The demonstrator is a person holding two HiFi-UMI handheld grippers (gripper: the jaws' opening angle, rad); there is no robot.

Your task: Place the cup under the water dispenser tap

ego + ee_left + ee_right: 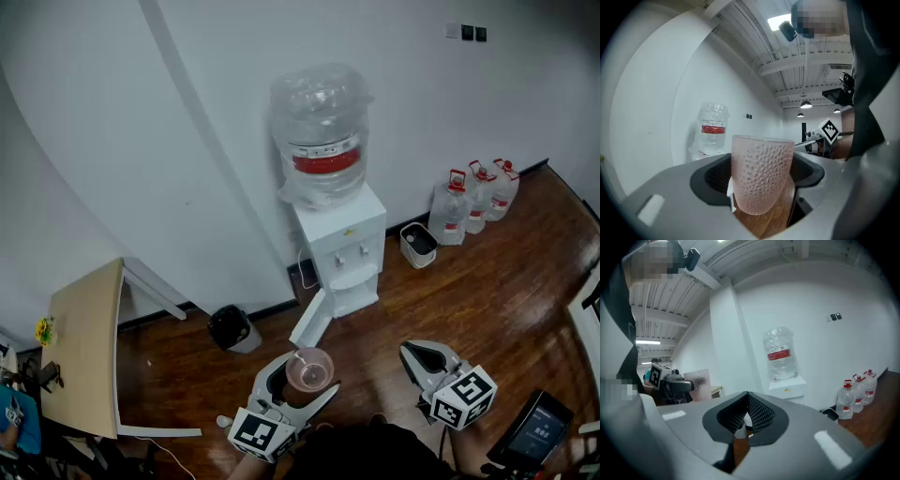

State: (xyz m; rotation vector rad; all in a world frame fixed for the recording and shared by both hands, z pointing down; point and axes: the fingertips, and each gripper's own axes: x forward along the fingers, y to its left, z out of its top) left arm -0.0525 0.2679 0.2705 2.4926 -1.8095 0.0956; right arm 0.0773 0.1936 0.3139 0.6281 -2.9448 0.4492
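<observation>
A pink dimpled cup (309,370) (761,164) stands upright between the jaws of my left gripper (298,382) (764,192), which is shut on its sides. The white water dispenser (344,251) stands against the wall ahead, some way off, with a large bottle (322,131) (712,129) on top and its taps (352,253) on the front. My right gripper (425,361) (746,416) hovers to the right of the cup, its pads together with nothing between them. The right gripper view also shows the cup (697,383) at its left and the dispenser (782,357) ahead.
The dispenser's lower door (311,319) hangs open toward me. Three water jugs (473,197) and a white bin (417,244) stand to its right, a black bin (231,328) to its left. A wooden table (84,347) is at the left, a handheld screen (539,429) at lower right.
</observation>
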